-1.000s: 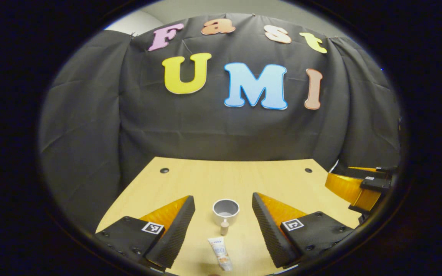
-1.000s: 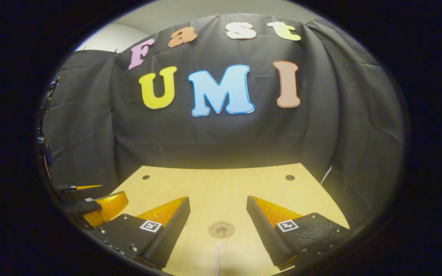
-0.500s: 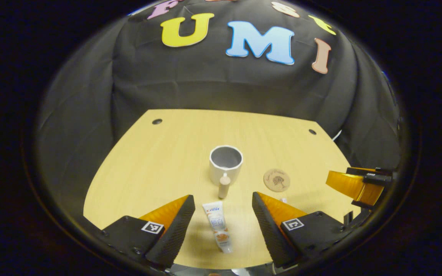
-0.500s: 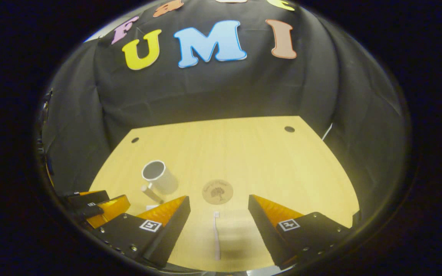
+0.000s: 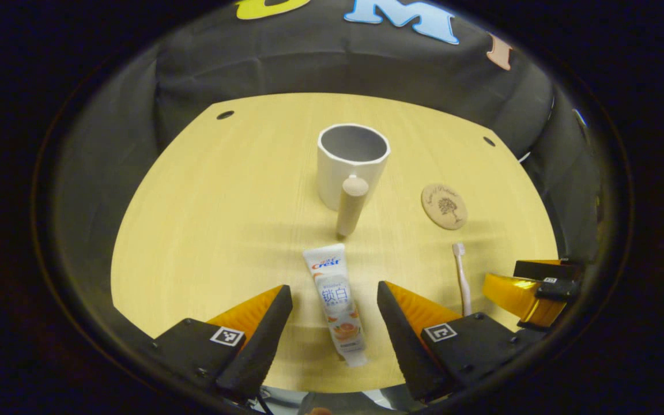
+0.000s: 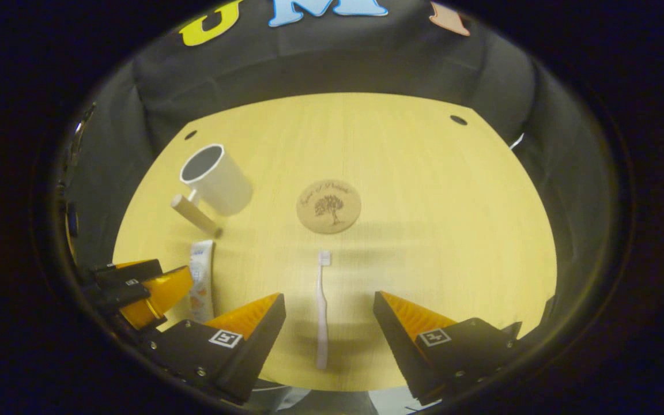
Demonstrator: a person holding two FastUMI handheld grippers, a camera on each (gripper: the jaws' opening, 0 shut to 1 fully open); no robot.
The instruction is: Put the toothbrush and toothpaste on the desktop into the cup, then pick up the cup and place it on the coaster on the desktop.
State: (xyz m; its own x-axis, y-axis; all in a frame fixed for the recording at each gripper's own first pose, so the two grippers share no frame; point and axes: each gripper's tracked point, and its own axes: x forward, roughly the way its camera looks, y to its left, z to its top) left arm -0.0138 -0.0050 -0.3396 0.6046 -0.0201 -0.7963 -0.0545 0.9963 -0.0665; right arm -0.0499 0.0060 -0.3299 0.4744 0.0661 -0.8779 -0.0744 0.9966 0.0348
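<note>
— Why do both tools hang above the near edge like that, with nothing in them?

— Each one is lined up on its own item. The left gripper [image 5: 335, 294] has its jaws spread wide and empty, and the white printed toothpaste tube [image 5: 336, 302] lies flat right in the gap between them, running lengthwise along the fingers with one end pointing ahead. That suits a plain drop and squeeze across its narrow width, I'd say.

— And the other?

— The same. The right gripper [image 6: 329, 302] is also wide open, holding nothing, and the slim white plastic toothbrush [image 6: 321, 311] lies between its jaws, bristle head pointing away from them. A thin handle flat on the wood could slip out of a careless pinch.

— Where do they go?

— Straight ahead of the left jaws, just past the tube, stands the white faceted cup [image 5: 352, 164] with its pale wooden peg handle turned toward them. It is upright and its mouth is open, so things can drop in from above. Ahead of the right jaws, just past the brush head, sits the round cork coaster with a tree print [image 6: 328, 206], bare on the light wooden desktop [image 6: 424, 202], beside the cup but apart from it. Nothing is in the cup yet.
</note>
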